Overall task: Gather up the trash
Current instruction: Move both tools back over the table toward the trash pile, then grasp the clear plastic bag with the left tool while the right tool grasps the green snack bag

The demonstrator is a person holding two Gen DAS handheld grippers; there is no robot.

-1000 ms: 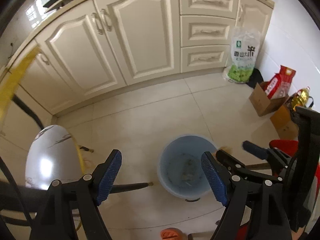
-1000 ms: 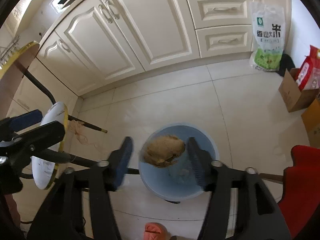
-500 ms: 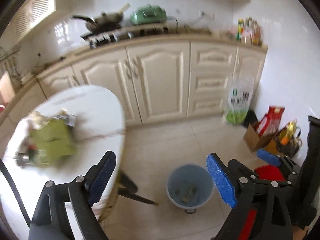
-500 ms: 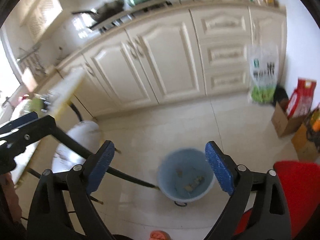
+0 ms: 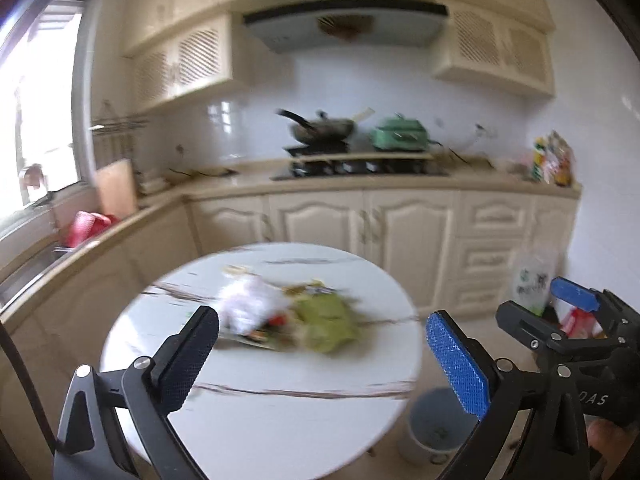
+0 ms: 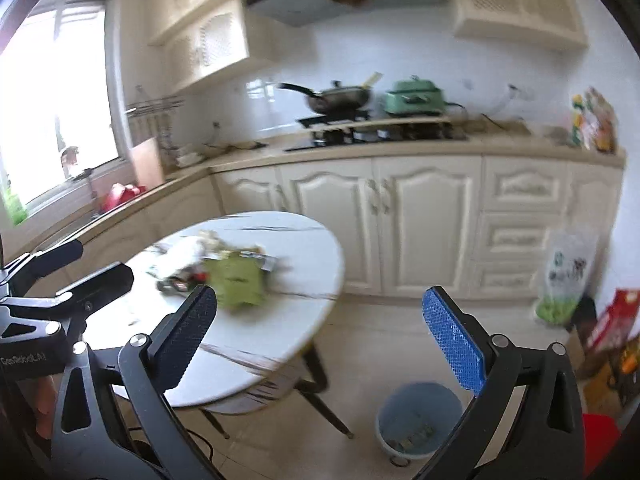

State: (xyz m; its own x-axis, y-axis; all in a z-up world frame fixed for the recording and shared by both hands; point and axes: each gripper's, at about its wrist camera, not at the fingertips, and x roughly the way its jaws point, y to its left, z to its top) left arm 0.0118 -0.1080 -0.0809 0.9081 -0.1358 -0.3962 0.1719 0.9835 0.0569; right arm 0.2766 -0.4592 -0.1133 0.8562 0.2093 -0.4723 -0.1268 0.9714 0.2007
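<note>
A: The round worktop (image 5: pixel 280 420) fills the lower middle of the left view. The trash pile (image 5: pixel 288 320) lies at its 12 o'clock side, and the blue bin (image 6: pixel 418 420) stands on the floor at 5 o'clock.

B: And the fingers?

A: The left gripper (image 5: pixel 320 360) and right gripper (image 6: pixel 320 344) have just been opening; both are wide and empty.

B: What is the risk?

A: I think a fast reach can push light wrappers over the near edge. The floor between worktop and bin is free.

Your trash pile (image 5: pixel 288 316) on the table (image 5: pixel 280 420) smears into white and green blur; the bin (image 6: pixel 416 416) scraps are too small to name, its rim partly behind a blue pad.
</note>
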